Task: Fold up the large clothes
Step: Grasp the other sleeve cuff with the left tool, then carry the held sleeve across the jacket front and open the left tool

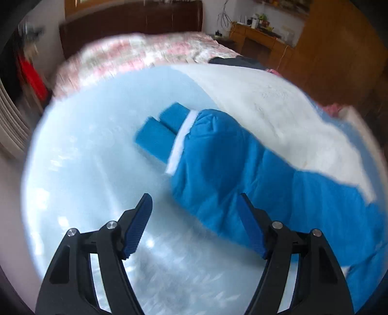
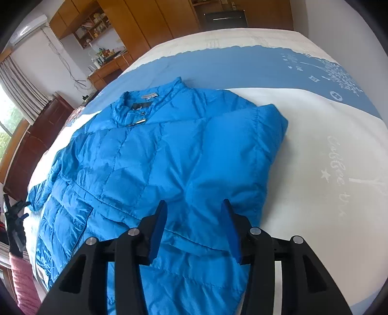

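A bright blue puffer jacket [image 2: 150, 155] lies front up on the bed, collar at the far end, its right sleeve folded across the chest [image 2: 242, 150]. My right gripper [image 2: 195, 206] is open and empty just above the folded sleeve. In the left wrist view the jacket's left sleeve [image 1: 230, 169] stretches out with a white band and ribbed blue cuff [image 1: 165, 130]. My left gripper [image 1: 195, 198] is open and empty, near the sleeve's edge. The left gripper also shows at the far left of the right wrist view [image 2: 14, 218].
The bed has a pale blue and white cover [image 2: 327, 145] and a pink floral quilt [image 1: 145, 51] at its head. A dark wooden headboard [image 1: 131, 19], wooden wardrobes [image 2: 145, 24] and a cluttered desk [image 1: 262, 36] surround it.
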